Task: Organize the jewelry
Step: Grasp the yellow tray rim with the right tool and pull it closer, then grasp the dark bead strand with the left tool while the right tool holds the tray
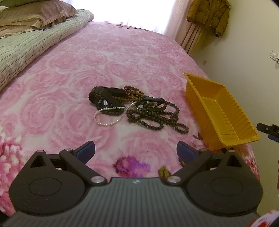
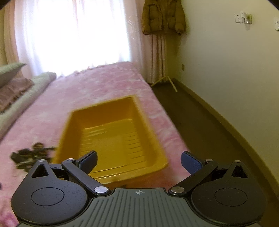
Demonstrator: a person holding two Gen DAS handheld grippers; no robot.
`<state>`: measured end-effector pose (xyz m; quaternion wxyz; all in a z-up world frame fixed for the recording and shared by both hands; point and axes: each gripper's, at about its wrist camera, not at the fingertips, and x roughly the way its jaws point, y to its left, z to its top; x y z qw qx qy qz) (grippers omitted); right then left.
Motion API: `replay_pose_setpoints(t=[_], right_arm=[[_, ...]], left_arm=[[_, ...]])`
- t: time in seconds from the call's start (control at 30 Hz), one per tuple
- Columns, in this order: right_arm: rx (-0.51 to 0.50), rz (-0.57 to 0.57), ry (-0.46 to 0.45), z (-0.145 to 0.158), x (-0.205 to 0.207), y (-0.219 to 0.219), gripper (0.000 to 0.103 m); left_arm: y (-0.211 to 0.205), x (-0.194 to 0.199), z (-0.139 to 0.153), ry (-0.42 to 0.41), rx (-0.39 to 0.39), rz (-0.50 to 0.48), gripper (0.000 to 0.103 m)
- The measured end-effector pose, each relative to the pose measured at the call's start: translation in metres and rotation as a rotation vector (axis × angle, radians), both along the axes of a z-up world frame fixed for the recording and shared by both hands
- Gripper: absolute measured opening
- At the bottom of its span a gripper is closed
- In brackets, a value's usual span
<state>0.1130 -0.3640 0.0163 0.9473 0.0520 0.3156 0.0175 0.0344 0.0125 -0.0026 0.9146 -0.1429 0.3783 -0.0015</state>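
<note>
**Jewelry heaped on the bed, tray alongside, both grippers empty**

We see the jewelry as 1 tangled heap on the pink rose-patterned blanket (image 1: 69,73). A black bracelet (image 1: 104,97) lies at the heap's left end, a white pearl strand (image 1: 106,120) loops out beneath it, and dark bead necklaces (image 1: 157,117) sprawl to the right, with a black clasp-like ring (image 1: 155,104) resting on top of them. The strands overlap one another, so we cannot tell how many separate pieces there are.

The yellow tray (image 1: 197,94) sits on the blanket just right of the heap, near the bed's edge, and holds nothing we can make out. In the right wrist view the tray (image 2: 69,136) is blurred and fills the middle, with the heap a dark smear at its left.

Our left gripper (image 1: 136,150) hovers in front of the heap with its jaws spread wide and nothing between them. Our right gripper (image 2: 138,160) is over the tray's near end, jaws also apart and empty; its tip shows at the far right of the left view.

Around us: a striped quilt (image 1: 26,47) and pillow (image 1: 34,14) at the left, a bright curtained window (image 2: 69,35), a mustard jacket (image 2: 162,17) hanging by the wall, and dark floor (image 2: 200,122) beside the bed.
</note>
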Motion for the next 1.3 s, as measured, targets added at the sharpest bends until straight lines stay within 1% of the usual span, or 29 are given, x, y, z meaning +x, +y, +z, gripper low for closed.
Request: replay_pose_setpoints(t=[0.03,0.1,0.13,0.2,0.27,0.3,0.37,0.47,0.53,0.57,0.6,0.67,0.8,0.93,1.03,1.3], right_arm=[[0.001,0.006,0.015,-0.003,0.006,-0.006,0.082],[0.007,0.015,0.04,-0.01,0.018,-0.018,0.081],[0.006,0.026,0.051,-0.014,0.023,-0.02,0.078],[0.003,0.055,0.076,-0.021,0.032,-0.024,0.071],[0.007,0.067,0.104,-0.027,0.04,-0.029,0.06],[0.016,0.075,0.115,-0.029,0.043,-0.031,0.058],[0.032,0.09,0.133,-0.033,0.047,-0.031,0.05],[0.037,0.105,0.154,-0.036,0.052,-0.033,0.042],[0.044,0.106,0.167,-0.038,0.058,-0.033,0.033],[0.048,0.105,0.172,-0.039,0.06,-0.032,0.031],[0.052,0.106,0.177,-0.04,0.061,-0.032,0.026],[0.054,0.113,0.187,-0.041,0.063,-0.031,0.021],[0.053,0.111,0.194,-0.04,0.066,-0.028,0.02],[0.059,0.11,0.201,-0.034,0.063,-0.024,0.016],[0.049,0.11,0.198,-0.027,0.06,-0.021,0.014],[-0.081,0.145,0.138,0.0,0.052,0.007,0.012]], left_arm=[[-0.001,0.002,-0.002,-0.003,0.0,0.0,0.099],[-0.003,0.006,-0.006,-0.004,0.004,-0.008,0.099],[-0.004,0.008,-0.008,-0.009,0.008,-0.014,0.099],[-0.007,0.011,-0.011,-0.015,0.019,-0.028,0.099],[-0.011,0.016,-0.015,-0.009,0.021,-0.041,0.099],[-0.012,0.018,-0.016,-0.007,0.02,-0.047,0.099],[-0.015,0.022,-0.019,-0.004,0.017,-0.055,0.099],[-0.018,0.026,-0.021,-0.004,0.007,-0.064,0.099],[-0.02,0.029,-0.023,0.001,0.0,-0.07,0.098],[-0.021,0.03,-0.024,0.004,-0.004,-0.073,0.098],[-0.022,0.031,-0.025,0.006,-0.005,-0.079,0.098],[-0.024,0.032,-0.025,0.007,-0.003,-0.087,0.097],[-0.026,0.033,-0.026,0.004,-0.005,-0.095,0.096],[-0.026,0.034,-0.026,0.0,0.006,-0.102,0.095],[-0.023,0.035,-0.026,-0.003,-0.001,-0.1,0.094],[-0.01,0.04,-0.025,-0.032,0.022,-0.117,0.09]])
